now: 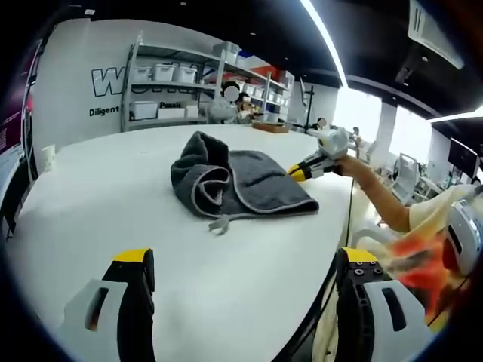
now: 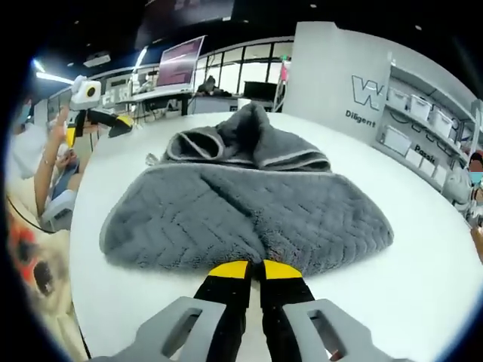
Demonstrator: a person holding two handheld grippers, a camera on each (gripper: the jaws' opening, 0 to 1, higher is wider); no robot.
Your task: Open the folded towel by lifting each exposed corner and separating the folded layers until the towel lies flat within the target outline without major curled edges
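Left gripper view: left gripper [image 1: 241,260] hangs over the near part of the white table [image 1: 113,196], jaws spread wide apart, nothing between them. The grey towel [image 1: 241,181] sits well ahead of it, mid-table, not touching it. From this side the towel is bunched: a raised hump at the left end, a rolled fold with pale edging facing the camera, a flatter layer running right. A small tab [image 1: 219,224] sticks out at the near edge. The right gripper [image 1: 299,172] comes in from the right, held by a person's hand [image 1: 349,160], yellow tips at the towel's right edge. Cannot tell from here whether they pinch cloth. Behind: shelving with white bins [image 1: 162,72] and a wall with partial lettering.

Right gripper view: the right gripper [image 2: 253,269] has its yellow-tipped jaws drawn together on the towel's [image 2: 249,211] near hem, the cloth edge caught between them. Here the broad flat layer shows its herringbone weave, spread left and right of the jaws; the bunched hood-like fold rises at the far end. The left gripper [image 2: 119,122] shows at upper left, off the towel, above the far table [image 2: 423,249] edge. A monitor [image 2: 179,62] stands behind.
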